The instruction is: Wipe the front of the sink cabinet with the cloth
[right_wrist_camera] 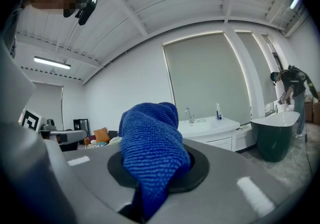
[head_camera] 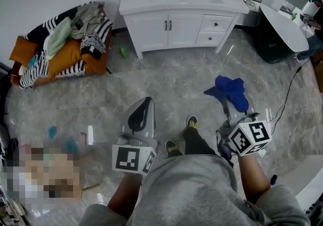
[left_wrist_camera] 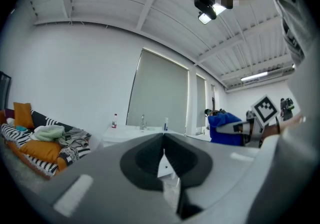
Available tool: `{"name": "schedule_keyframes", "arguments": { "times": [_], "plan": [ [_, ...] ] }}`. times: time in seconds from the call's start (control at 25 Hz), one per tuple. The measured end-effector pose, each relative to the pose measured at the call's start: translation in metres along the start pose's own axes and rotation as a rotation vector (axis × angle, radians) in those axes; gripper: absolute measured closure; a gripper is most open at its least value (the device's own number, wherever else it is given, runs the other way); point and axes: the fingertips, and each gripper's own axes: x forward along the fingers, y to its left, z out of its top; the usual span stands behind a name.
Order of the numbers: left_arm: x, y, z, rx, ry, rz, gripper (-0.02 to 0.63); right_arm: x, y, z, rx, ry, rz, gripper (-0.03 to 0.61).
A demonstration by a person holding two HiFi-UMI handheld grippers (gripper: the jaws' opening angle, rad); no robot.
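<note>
The white sink cabinet (head_camera: 174, 25) stands against the far wall, well apart from the person on the grey marbled floor (head_camera: 151, 78). No wiping appears to have begun, and the whole approach is left. The left gripper (head_camera: 142, 109) has its jaws pressed together on nothing. The right gripper (head_camera: 232, 111) pinches the bunched blue cloth (head_camera: 229, 90).

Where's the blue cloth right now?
The blue terry cloth sits clamped in the right tool, head view's right, away from the white sink cabinet.
</note>
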Motion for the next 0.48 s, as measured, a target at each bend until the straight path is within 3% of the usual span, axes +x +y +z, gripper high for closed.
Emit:
{"name": "schedule_keyframes", "arguments": {
  "times": [0.48],
  "plan": [
    [0.038,0.015,-0.005,0.009,0.004,-0.004,0.603,0.043,-0.013,-0.009,0.011,0.006,0.018,0.509]
  ]
}}
